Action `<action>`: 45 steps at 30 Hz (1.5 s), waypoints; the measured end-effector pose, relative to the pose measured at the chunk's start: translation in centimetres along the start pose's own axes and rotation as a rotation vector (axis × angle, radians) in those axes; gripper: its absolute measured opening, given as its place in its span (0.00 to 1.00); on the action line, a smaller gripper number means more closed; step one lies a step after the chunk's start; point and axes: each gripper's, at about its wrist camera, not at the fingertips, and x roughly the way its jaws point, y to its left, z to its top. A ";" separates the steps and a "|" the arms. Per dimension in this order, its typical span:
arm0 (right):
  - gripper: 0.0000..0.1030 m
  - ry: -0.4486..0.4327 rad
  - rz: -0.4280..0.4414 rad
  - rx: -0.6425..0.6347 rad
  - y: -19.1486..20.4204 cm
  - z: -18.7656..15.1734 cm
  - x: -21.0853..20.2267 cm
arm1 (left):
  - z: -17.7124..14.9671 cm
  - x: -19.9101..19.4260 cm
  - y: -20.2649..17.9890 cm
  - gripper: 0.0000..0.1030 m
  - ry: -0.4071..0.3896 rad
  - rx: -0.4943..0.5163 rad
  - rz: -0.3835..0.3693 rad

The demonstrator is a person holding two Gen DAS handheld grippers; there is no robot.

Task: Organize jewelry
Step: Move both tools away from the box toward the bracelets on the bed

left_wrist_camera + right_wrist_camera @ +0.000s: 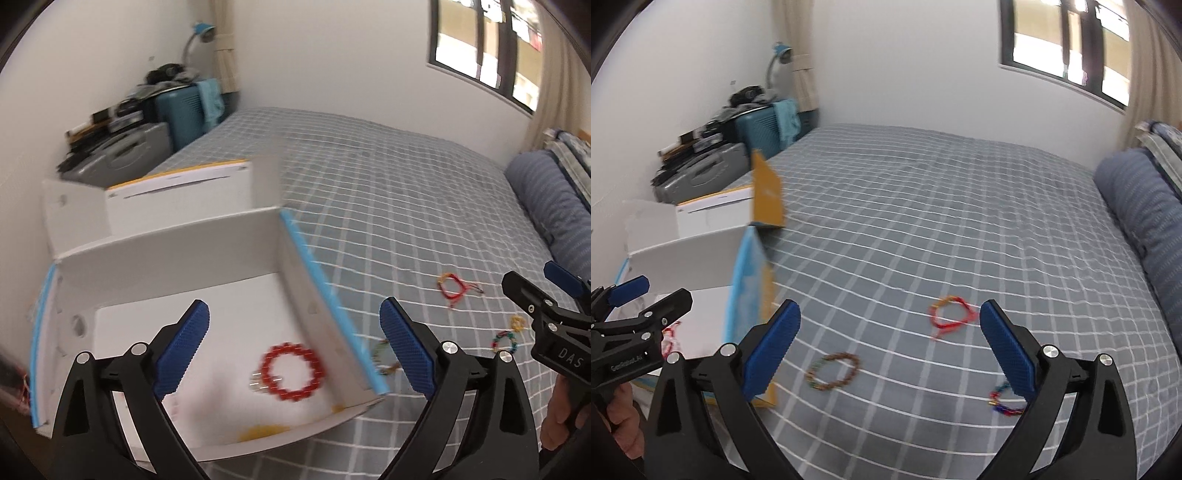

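Note:
My left gripper [294,306] hangs open over a white box [177,251] with blue edges; nothing is between its pads. A red bead bracelet [291,373] lies on the box floor. On the checked bedspread to the right lie a red and yellow cord bracelet [452,288], a small yellow one [517,323], a multicoloured one [504,341] and a brown bead one [382,356], half hidden by my finger. My right gripper [890,308] is open and empty above the red cord bracelet [951,314], the brown bracelet [833,371] and the multicoloured bracelet [1004,400].
A second white box with a yellow side [768,192] stands behind the first. A blue striped bolster [1137,206] lines the bed's right edge. Suitcases and clutter [181,110] fill the far left corner. A hand [557,417] holds the right gripper.

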 end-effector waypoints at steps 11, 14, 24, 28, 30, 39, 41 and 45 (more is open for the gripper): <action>0.91 0.029 -0.131 0.096 -8.5 -2.6 -0.1 | -0.2 2.4 -9.2 0.91 0.018 0.111 -0.148; 0.91 0.042 -0.146 0.121 -10.4 -3.5 0.4 | -0.8 3.5 -10.9 0.92 0.033 0.127 -0.172; 0.91 0.116 -0.168 0.156 -13.3 -7.3 3.1 | -3.8 8.4 -13.6 0.92 0.123 0.130 -0.225; 0.91 0.153 -0.171 0.159 -13.7 -8.7 4.6 | -4.9 10.2 -13.8 0.92 0.152 0.127 -0.222; 0.91 0.171 -0.170 0.159 -13.8 -9.4 5.4 | -5.3 10.8 -13.7 0.92 0.151 0.129 -0.210; 0.85 0.226 -0.154 0.163 -14.3 -11.0 8.3 | -6.4 13.6 -12.9 0.92 0.180 0.109 -0.199; 0.81 0.242 -0.150 0.166 -14.4 -11.3 8.8 | -6.6 14.0 -12.7 0.92 0.186 0.106 -0.197; 0.77 0.267 -0.143 0.172 -14.4 -11.8 9.6 | -6.9 14.9 -12.6 0.92 0.195 0.099 -0.196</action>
